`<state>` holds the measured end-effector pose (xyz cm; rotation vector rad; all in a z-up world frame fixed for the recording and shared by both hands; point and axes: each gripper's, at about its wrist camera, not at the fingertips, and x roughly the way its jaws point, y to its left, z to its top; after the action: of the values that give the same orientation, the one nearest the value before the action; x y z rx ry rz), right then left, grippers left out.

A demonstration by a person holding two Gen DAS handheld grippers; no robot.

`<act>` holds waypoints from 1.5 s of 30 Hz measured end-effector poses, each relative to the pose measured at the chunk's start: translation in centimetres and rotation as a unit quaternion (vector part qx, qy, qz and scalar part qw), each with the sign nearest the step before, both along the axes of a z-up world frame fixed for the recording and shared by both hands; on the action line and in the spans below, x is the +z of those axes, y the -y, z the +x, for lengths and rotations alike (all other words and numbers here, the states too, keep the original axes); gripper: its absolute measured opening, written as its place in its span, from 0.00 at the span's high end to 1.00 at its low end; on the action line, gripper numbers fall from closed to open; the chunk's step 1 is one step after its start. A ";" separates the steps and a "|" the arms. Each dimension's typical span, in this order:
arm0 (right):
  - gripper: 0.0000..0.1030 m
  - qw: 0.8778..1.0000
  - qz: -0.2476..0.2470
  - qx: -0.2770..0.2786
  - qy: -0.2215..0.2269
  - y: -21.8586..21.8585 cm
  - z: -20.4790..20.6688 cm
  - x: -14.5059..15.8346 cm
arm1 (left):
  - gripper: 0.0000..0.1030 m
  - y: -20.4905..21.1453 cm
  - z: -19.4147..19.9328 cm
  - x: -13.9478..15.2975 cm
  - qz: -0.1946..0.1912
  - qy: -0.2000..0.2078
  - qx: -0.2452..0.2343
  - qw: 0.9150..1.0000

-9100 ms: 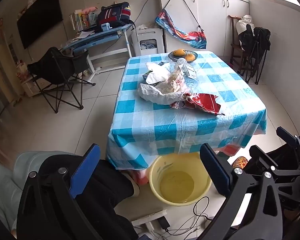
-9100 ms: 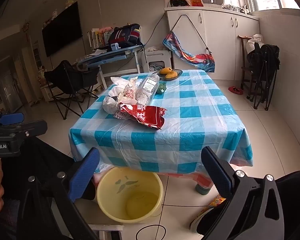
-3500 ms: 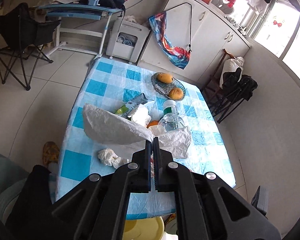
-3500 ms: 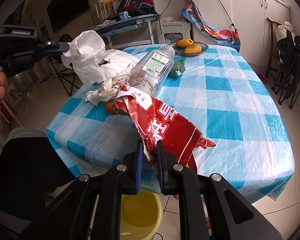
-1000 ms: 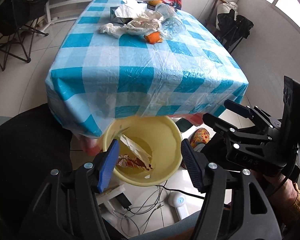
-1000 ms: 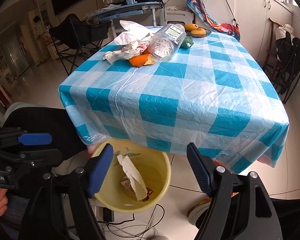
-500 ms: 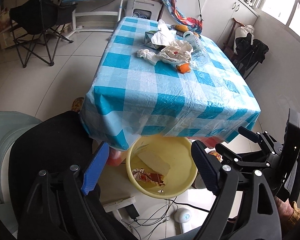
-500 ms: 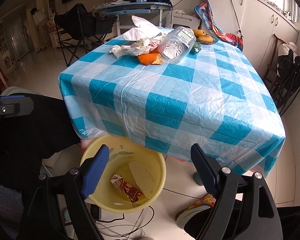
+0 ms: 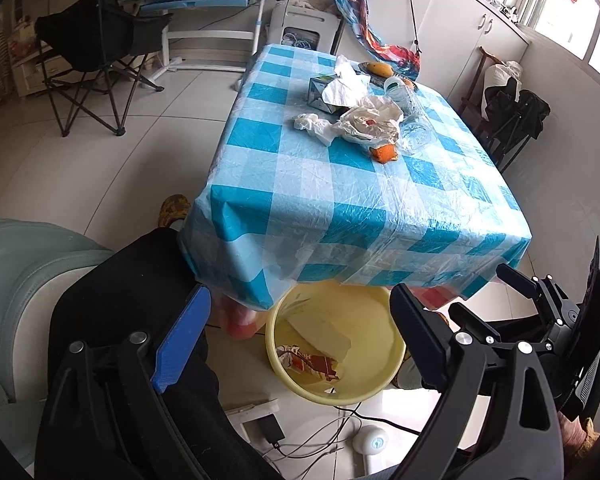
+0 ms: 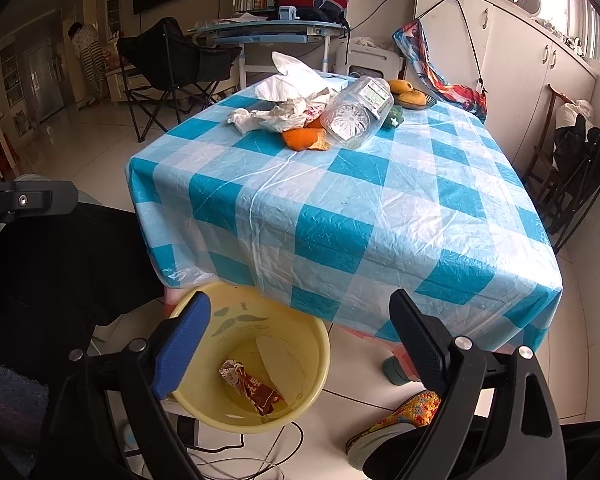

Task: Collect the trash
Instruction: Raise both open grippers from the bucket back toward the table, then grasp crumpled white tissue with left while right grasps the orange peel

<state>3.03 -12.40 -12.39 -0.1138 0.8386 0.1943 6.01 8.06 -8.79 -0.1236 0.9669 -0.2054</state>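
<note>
The left hand-held gripper (image 9: 300, 338) hung over the yellow bucket (image 9: 384, 376) on the floor, its jaws opening with nothing between them. The right hand-held gripper (image 10: 300, 338) did the same above the bucket, jaws opening and empty. In the bucket lay a red wrapper (image 10: 252, 390) and a white plastic sheet (image 9: 320, 332) beside it. At twelve o'clock from the bucket stood the tabletop (image 10: 380, 208) under a blue checked cloth. On its far half lay the remaining trash: crumpled white bags (image 9: 364, 120), an orange peel (image 10: 306, 138) at their near edge, and a clear plastic bottle (image 10: 356, 110) on its side at three o'clock of the peel, touching it.
</note>
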 end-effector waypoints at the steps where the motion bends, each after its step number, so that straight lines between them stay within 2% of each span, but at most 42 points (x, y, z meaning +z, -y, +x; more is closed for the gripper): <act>1: 0.15 1.000 0.006 0.006 0.006 0.0 -0.2 0.1 | 0.15 0.0 0.0 0.1 0.000 0.001 0.001 1.000; 6: 0.14 0.999 0.017 0.044 0.009 -1.1 -0.7 0.4 | 0.14 -0.4 0.1 0.4 0.000 0.007 0.007 1.000; 8: 0.14 0.998 0.020 0.059 0.023 -1.5 -1.1 0.9 | 0.14 -0.3 0.2 0.7 0.002 0.010 0.009 1.000; 10: 0.14 0.996 0.048 0.069 0.033 -1.5 -1.5 1.4 | 0.14 -0.4 0.2 1.1 0.002 0.016 0.010 1.000; 13: 0.14 0.995 0.064 0.075 0.007 -1.4 -1.1 1.2 | 0.14 -0.8 0.5 1.7 0.002 0.024 0.013 1.000; 16: 0.14 0.996 0.045 0.077 0.005 -1.8 -1.2 1.2 | 0.14 -1.2 1.2 2.0 -0.004 0.027 0.017 0.999; 19: 0.12 0.998 -0.013 0.053 0.026 -1.8 -1.7 1.1 | 0.14 -1.1 2.3 2.2 -0.006 0.031 0.020 0.999; 21: 0.12 0.998 -0.001 0.049 0.033 -1.3 -1.5 1.6 | 0.14 -0.6 3.2 2.3 -0.006 0.035 0.018 0.999; 28: 0.12 0.998 0.035 0.028 0.054 0.6 -0.8 2.6 | 0.14 2.3 7.8 2.6 -0.011 0.031 0.004 0.999; 34: 0.12 0.996 0.077 0.013 0.052 1.7 -0.1 2.6 | 0.14 2.5 14.1 1.7 -0.008 0.002 0.060 0.998; 38: 0.12 0.995 0.086 0.009 0.049 2.0 0.3 2.4 | 0.14 3.3 18.0 -0.1 0.017 -0.019 0.080 0.997; 40: 0.12 0.995 0.092 0.006 0.047 2.2 0.4 2.3 | 0.18 3.9 19.7 -1.2 0.027 -0.029 0.081 0.996; 44: 0.12 0.994 0.095 -0.002 0.047 2.6 0.7 2.4 | 0.36 4.2 22.7 -3.7 0.027 -0.060 0.087 0.994; 45: 0.12 0.994 0.095 -0.003 0.046 2.6 0.9 2.4 | 0.36 4.4 23.1 -4.0 0.031 -0.056 0.088 0.994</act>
<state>3.95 -15.03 -9.98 0.0582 0.7244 0.2594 29.10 3.65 -12.75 -0.1633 1.0669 -0.0055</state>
